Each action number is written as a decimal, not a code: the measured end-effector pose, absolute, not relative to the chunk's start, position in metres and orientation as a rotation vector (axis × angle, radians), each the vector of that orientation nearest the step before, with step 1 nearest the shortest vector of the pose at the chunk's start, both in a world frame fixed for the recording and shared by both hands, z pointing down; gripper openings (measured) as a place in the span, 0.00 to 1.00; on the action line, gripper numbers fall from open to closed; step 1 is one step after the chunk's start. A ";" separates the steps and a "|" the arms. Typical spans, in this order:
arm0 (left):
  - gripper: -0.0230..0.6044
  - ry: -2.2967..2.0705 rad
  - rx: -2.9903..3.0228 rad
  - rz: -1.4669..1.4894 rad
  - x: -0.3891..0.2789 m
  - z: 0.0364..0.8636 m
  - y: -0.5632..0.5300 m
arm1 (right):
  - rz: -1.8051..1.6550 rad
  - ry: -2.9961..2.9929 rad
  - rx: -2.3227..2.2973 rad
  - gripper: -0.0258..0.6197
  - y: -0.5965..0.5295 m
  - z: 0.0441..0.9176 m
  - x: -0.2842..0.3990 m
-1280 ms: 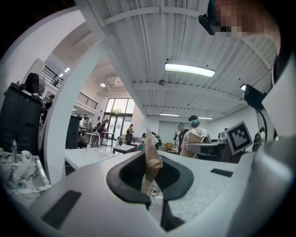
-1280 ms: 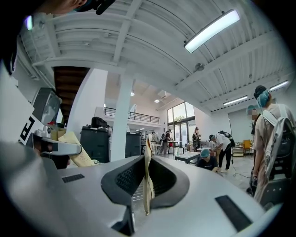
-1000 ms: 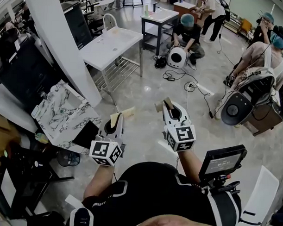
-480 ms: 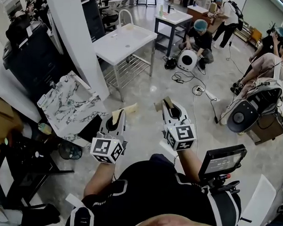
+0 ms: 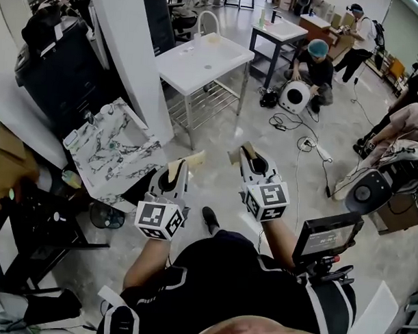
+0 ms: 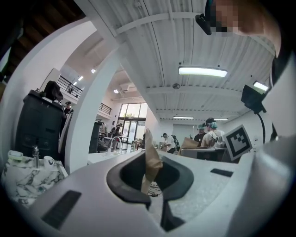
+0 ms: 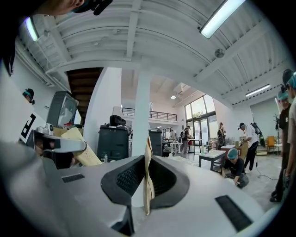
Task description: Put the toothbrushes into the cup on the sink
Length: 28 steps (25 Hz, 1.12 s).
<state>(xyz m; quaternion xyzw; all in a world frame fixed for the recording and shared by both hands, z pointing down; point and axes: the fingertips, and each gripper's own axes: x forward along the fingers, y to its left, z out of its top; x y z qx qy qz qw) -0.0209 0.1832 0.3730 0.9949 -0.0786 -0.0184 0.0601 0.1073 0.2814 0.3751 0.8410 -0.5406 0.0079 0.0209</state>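
Note:
The marble-patterned sink (image 5: 112, 153) stands on the floor at the left, beside a white pillar. Small pale cups (image 5: 105, 110) and a faucet sit on its far rim; I cannot make out any toothbrushes. In the left gripper view the sink (image 6: 25, 179) shows at the lower left with a white cup (image 6: 15, 155) on it. My left gripper (image 5: 186, 161) is held in the air to the right of the sink, its tan pads pressed together on nothing. My right gripper (image 5: 238, 155) is level with it, also shut and empty. Both hang well short of the sink.
A white table (image 5: 202, 60) stands beyond the pillar (image 5: 134, 57). A black cabinet (image 5: 58, 68) is behind the sink. Several people work on the floor at the back right among cables (image 5: 299, 142). A monitor on a stand (image 5: 326, 237) is close by my right arm.
The sink, pillar and white table have slid rightward and closer in the head view as the person turns toward them. Both grippers stay shut and side by side.

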 end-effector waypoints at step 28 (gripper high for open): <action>0.07 -0.510 2.999 0.018 0.082 0.370 0.047 | 0.044 -1.944 2.490 0.11 0.118 0.369 0.227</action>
